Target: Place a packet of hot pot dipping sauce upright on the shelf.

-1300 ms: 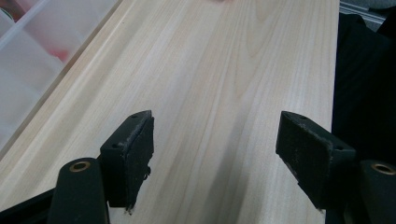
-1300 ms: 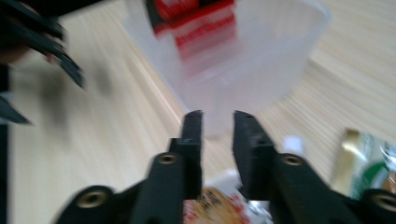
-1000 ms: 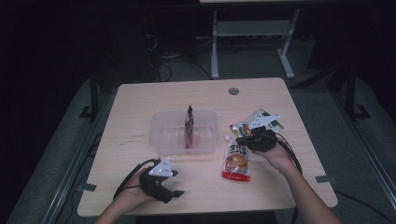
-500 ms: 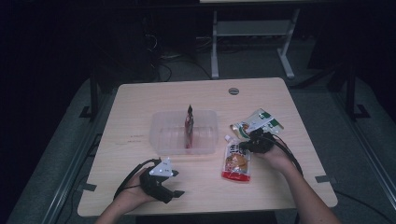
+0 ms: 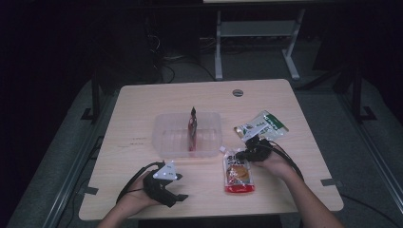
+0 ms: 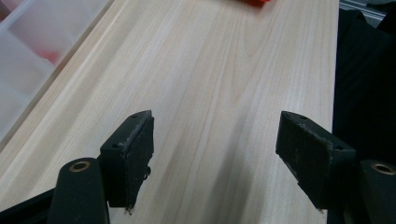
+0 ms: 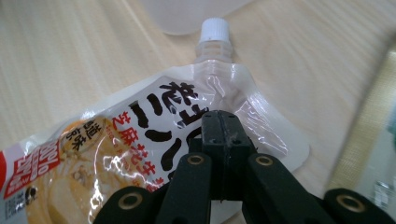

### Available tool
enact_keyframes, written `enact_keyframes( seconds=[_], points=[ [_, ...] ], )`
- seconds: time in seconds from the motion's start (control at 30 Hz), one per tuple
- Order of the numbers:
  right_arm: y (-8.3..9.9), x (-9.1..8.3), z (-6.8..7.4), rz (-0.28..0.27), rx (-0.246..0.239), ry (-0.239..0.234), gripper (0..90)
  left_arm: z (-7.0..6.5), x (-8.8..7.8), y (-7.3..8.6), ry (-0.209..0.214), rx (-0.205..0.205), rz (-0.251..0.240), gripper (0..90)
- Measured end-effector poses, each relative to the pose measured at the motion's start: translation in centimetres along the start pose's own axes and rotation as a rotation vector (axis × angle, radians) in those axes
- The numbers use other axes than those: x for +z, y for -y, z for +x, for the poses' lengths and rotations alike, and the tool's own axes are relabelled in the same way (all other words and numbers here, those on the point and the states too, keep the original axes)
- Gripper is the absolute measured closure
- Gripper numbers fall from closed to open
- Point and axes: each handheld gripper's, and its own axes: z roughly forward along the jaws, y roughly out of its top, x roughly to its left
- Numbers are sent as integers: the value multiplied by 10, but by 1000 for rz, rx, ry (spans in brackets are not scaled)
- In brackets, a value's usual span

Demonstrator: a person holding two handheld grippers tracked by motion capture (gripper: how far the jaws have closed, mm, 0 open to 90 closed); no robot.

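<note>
A spout pouch with a white cap and orange-and-red print lies flat on the table in front of the clear container. My right gripper hovers just over the pouch's upper end. In the right gripper view its jaws are pressed together, with nothing seen between them, above the pouch. A thin red packet stands upright in the container. My left gripper rests near the table's front left, and its jaws are wide apart over bare wood.
A green-and-white packet lies right of the container, just beyond my right hand, and its edge appears in the right gripper view. The container's wall sits left of my left gripper. A round grommet is at the table's back.
My right gripper has sunk and shifted slightly left, down toward the top of the spout pouch. The left gripper has stayed where it was.
</note>
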Motion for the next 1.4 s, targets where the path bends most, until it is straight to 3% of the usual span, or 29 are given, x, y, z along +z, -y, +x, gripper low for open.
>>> enact_keyframes(
  seconds=[0.17,0.37,0.43,0.6,0.7,0.9,0.93,1.17,1.4],
  points=[
    [-1,-2,4,11,-17,13,897,0,-1,0,0,2,1,274],
    [11,-31,11,0,-31,77,898,1,-2,1,-4,-7,-10,274],
    [15,-32,13,-3,-41,83,897,2,-2,1,-3,-1,-5,274],
    [26,-30,25,8,-43,3,897,0,-2,0,-4,1,-3,273],
    [25,-24,27,34,-79,7,898,0,-1,-1,-5,0,-8,274],
    [22,-21,33,33,-84,-54,898,1,0,0,-1,3,-1,273],
    [20,-18,34,33,-118,-65,898,0,-1,0,0,3,-2,274],
    [13,-8,50,37,-165,-136,898,0,2,-1,3,1,-1,274],
    [3,4,68,29,-214,-162,898,-1,2,-2,1,-1,0,273]
  ],
)
